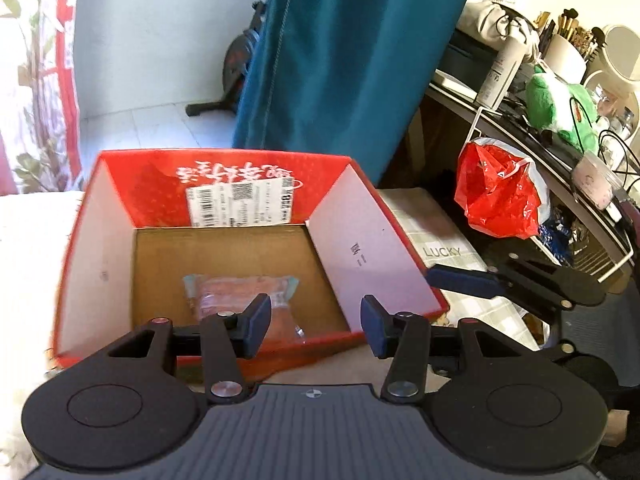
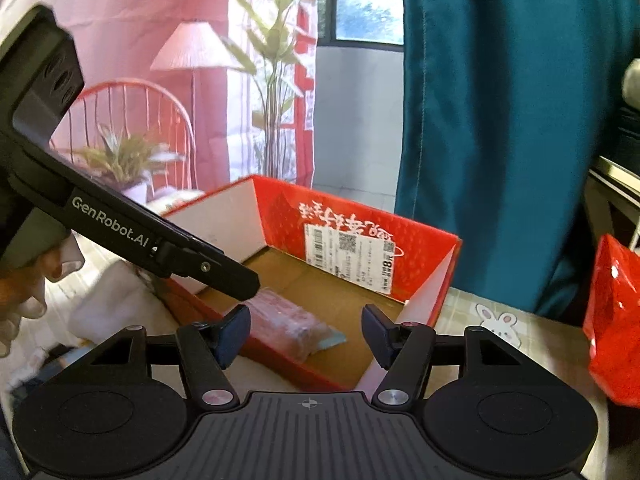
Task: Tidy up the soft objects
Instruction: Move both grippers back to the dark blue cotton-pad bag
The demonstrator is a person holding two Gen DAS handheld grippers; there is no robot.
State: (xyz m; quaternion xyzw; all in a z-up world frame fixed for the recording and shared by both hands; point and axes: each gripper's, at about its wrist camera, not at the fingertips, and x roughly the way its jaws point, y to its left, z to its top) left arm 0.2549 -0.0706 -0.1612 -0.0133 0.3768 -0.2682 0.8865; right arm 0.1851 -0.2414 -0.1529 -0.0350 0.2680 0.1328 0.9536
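Observation:
An open red cardboard box point(image 1: 160, 184) stands on the table with its flaps up and a white shipping label on the far flap. On its brown floor lies a soft pink packet point(image 1: 224, 292) in clear wrap, also seen as the packet point(image 2: 288, 318) in the right wrist view. My left gripper point(image 1: 316, 326) hangs over the box's near edge, open, with nothing between its pads. My right gripper point(image 2: 306, 334) is at the box's point(image 2: 288, 212) near right corner, open and holding nothing. The left gripper's tip point(image 2: 244, 284) reaches over the packet without touching it.
A teal curtain point(image 1: 340, 60) hangs behind the box. A red plastic bag point(image 1: 496, 196) hangs off a cluttered shelf on the right, with a green plush point(image 1: 560, 104) on top. A checked cloth point(image 1: 440, 252) lies beside the box. A hand point(image 2: 24, 292) holds the left gripper.

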